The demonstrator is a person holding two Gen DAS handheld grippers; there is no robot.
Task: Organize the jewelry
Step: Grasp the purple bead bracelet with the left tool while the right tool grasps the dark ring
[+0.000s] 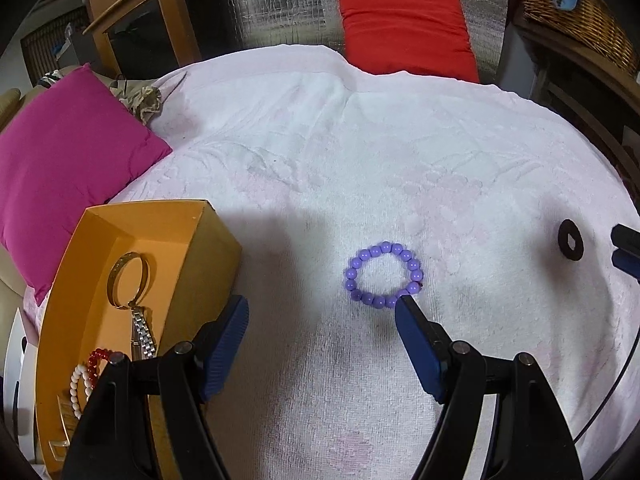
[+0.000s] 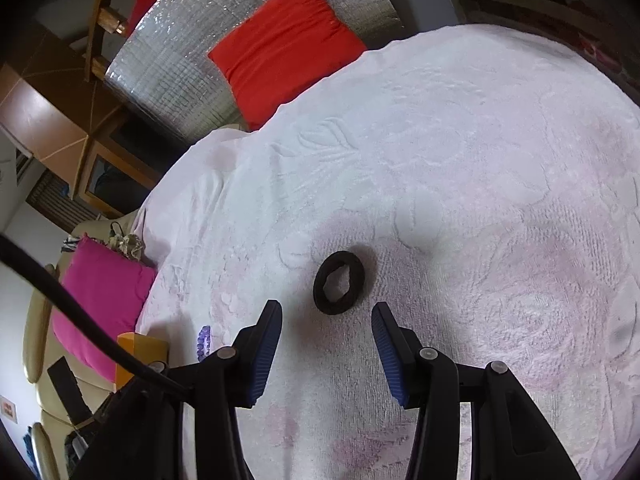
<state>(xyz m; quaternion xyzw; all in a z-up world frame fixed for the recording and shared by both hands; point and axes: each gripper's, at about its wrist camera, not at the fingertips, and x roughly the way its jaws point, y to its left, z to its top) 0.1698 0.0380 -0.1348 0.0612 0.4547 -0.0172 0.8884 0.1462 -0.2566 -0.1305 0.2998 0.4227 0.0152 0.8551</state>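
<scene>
Bracelet (image 1: 383, 275) — purple beads on towel (image 1: 400, 140), twelve o'clock of my spread, empty left gripper (image 1: 322, 312) | box (image 1: 132, 240) at nine o'clock awaits it | right gripper (image 2: 327, 322) gapes unladen before black ring (image 2: 338, 283) — next.

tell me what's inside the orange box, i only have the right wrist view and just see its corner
Observer: In the left wrist view the orange box holds a gold bangle, a silver watch band and red and white beaded bracelets.
Operator: is the purple bracelet closed or broken, i see a sliver
Observer: The purple bead bracelet is a full closed ring lying flat on the white towel.
Operator: where's the left hand-held gripper
Observer: The left hand-held gripper is open, and one finger tip is right at the bracelet's near edge; the bracelet is not between the fingers.
</scene>
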